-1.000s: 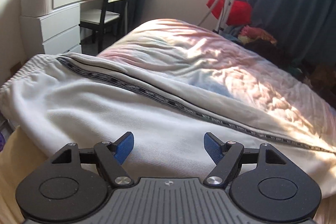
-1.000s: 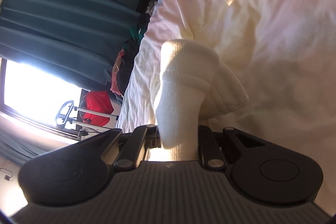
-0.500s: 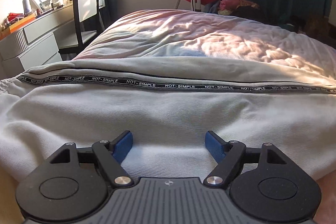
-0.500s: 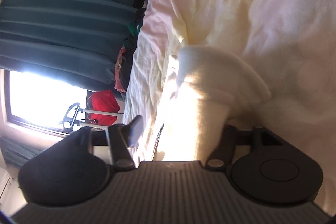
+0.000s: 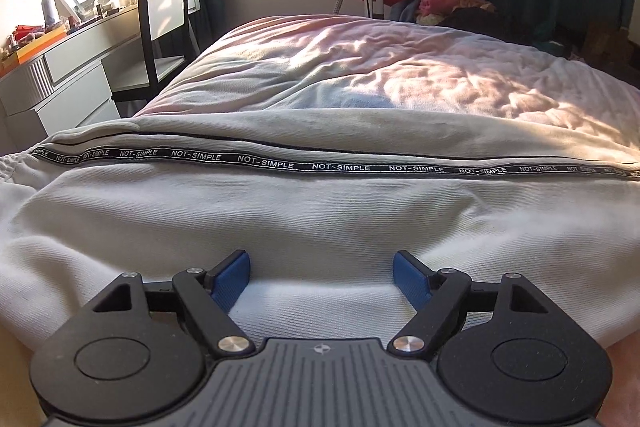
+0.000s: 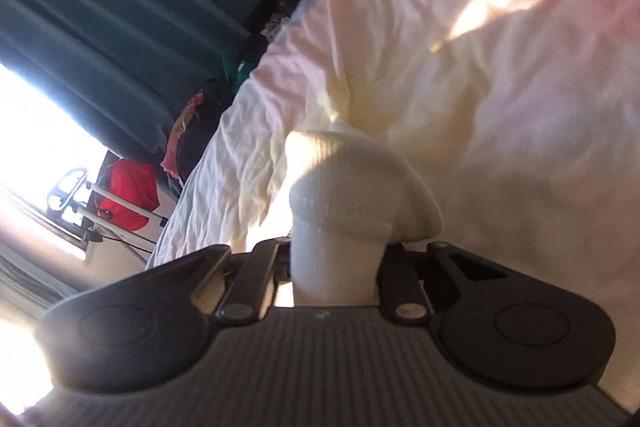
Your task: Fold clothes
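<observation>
Both grippers on the white trousers
Left gripper [image 5: 321,277] sits wide apart over the white trousers [image 5: 320,219]; right gripper [image 6: 336,263], jaws just closed, clamps their ribbed cuff [image 6: 352,195].

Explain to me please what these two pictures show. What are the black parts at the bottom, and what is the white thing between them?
There is no robot here. A person holds a hand tool in each hand, and each tool has two fingers and its own camera looking forward along them.

One picture is from the left tool. The left gripper is open, its blue fingers apart over white trousers spread on a bed. A black stripe reading NOT-SIMPLE runs along them. A chair and a desk stand beside the bed.

The other picture, tilted, is from the right tool. The right gripper has just closed again on the ribbed cuff of a white garment, probably the same trousers.
</observation>
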The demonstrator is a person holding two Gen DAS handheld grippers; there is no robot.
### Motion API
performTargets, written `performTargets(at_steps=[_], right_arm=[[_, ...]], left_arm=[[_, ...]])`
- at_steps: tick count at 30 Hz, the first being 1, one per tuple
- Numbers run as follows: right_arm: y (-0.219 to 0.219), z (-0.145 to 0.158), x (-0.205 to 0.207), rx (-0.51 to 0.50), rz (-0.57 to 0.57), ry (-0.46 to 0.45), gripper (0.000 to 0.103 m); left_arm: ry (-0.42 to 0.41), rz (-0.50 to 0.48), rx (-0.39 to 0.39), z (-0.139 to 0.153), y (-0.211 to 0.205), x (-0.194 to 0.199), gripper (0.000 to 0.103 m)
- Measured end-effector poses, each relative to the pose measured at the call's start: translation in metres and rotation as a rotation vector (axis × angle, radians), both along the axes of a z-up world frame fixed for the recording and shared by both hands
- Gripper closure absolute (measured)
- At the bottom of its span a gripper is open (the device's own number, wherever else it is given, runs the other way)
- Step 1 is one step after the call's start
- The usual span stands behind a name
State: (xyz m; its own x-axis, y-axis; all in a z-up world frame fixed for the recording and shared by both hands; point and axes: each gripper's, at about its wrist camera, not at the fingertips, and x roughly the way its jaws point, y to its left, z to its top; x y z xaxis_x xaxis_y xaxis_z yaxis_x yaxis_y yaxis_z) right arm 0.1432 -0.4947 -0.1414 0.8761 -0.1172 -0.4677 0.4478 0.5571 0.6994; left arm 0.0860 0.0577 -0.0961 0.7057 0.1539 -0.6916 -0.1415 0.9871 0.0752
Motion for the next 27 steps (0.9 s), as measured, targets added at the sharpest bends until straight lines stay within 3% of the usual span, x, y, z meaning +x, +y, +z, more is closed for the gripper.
performTargets(at_steps=[7,11,14,18,22,24,27], right_arm=[[0.089,0.070,-0.001,-0.477,0.095,-0.099,0.088],[0.177,0.090,-0.004,-0.761,0.256,-0.188,0.087],[0.246,0.088,-0.023,-0.922,0.412,-0.242,0.088],[0.330,0.053,-0.033,-1.049,0.668,-0.204,0.088],[0.392,0.001,-0.042,-1.116,0.889,-0.084,0.088],[0.399,-0.018,-0.042,-1.163,0.907,-0.048,0.088],[0.406,-0.007,-0.061,-1.148,0.889,-0.075,0.087]], left_arm=[[-0.009,0.008,-0.089,0.010,0.013,-0.001,0.023],[-0.039,0.011,-0.158,0.022,0.022,-0.006,0.023],[-0.076,0.015,-0.165,0.032,0.028,-0.012,0.022],[-0.115,0.021,-0.152,0.040,0.032,-0.016,0.022],[-0.125,0.013,-0.167,0.045,0.034,-0.015,0.022],[-0.133,0.010,-0.180,0.046,0.036,-0.015,0.022],[-0.152,0.008,-0.207,0.047,0.042,-0.016,0.022]])
